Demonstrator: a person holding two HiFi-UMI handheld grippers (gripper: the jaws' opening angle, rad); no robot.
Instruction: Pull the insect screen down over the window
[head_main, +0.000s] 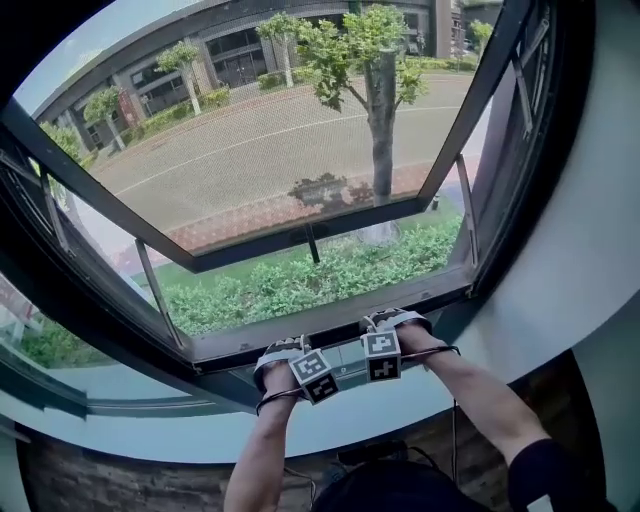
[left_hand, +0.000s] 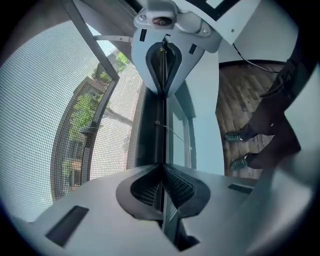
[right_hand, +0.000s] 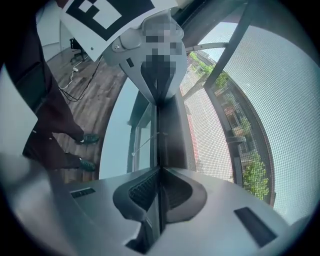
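The left claw (left_hand: 162, 169) is closed down to a slit, its ribbed pads pinching the thin upright lip of the insect screen's pull bar (left_hand: 159, 132). The bar runs straight ahead from the jaws. At its far end the right claw (right_hand: 160, 171) is clamped just as narrowly on the same lip, so the two claws face each other along the bar.

Seen from the head, the left claw (head_main: 284, 352) and the right claw (head_main: 396, 322) sit near each other at the bottom of the window, each marker cube turned back toward the person. The pull bar (head_main: 330, 338) passes between them, low down just above the pale windowsill (head_main: 140, 385).

The screen mesh (left_hand: 40, 130) spreads away from the bar on the outdoor side of each claw and covers the opening above them. Through it, beyond the claws, show the outward-tilted window sash (head_main: 310, 238), a strip of hedge (head_main: 290, 285), a tree trunk (head_main: 381, 120) and a paved road (head_main: 250, 150).

On the room side of each claw a pale wall drops to a wooden floor (left_hand: 240, 95). There the person's dark trouser legs and green shoes (left_hand: 234, 136) stand. A thin cable (right_hand: 82, 75) trails across the boards behind the right claw.
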